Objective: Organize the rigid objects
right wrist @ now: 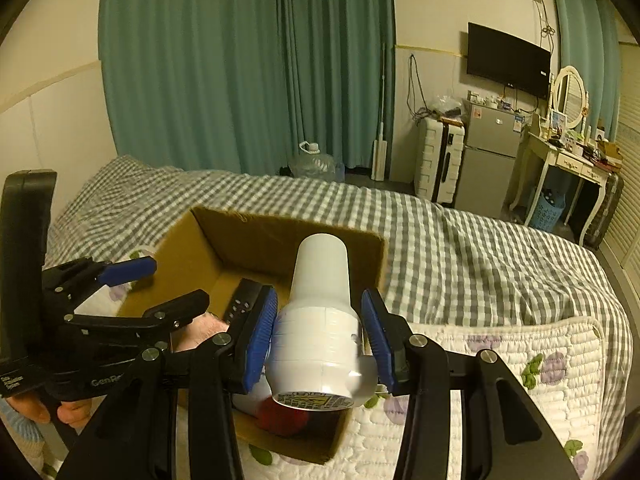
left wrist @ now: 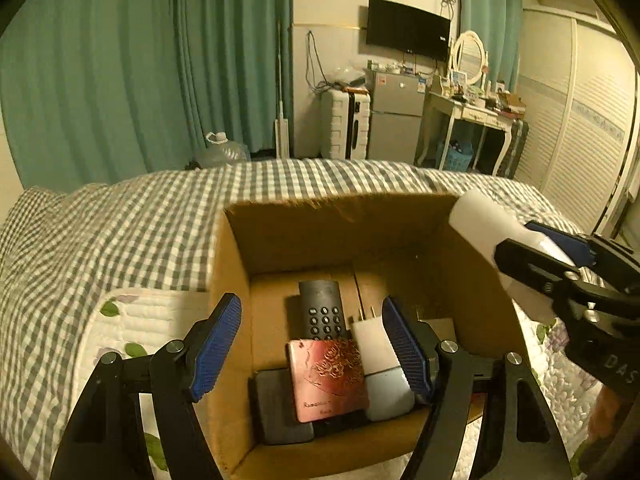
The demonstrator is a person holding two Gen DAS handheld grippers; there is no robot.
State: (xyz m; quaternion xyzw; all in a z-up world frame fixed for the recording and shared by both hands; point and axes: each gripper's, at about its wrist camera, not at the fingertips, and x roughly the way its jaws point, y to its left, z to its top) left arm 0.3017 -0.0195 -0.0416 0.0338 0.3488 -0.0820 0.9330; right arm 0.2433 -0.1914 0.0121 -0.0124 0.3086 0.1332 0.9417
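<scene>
An open cardboard box stands on the bed; it also shows in the right wrist view. Inside lie a black remote, a red rose-patterned card case, a white plug adapter, a dark grey flat object and a pale block. My left gripper is open and empty, its jaws straddling the box's left wall and interior. My right gripper is shut on a white bottle, held above the box's right side; the bottle also shows in the left wrist view.
The bed has a grey checked cover and a floral quilt. A red round object lies in the box under the bottle. Beyond the bed stand a suitcase, a small fridge and a dressing table.
</scene>
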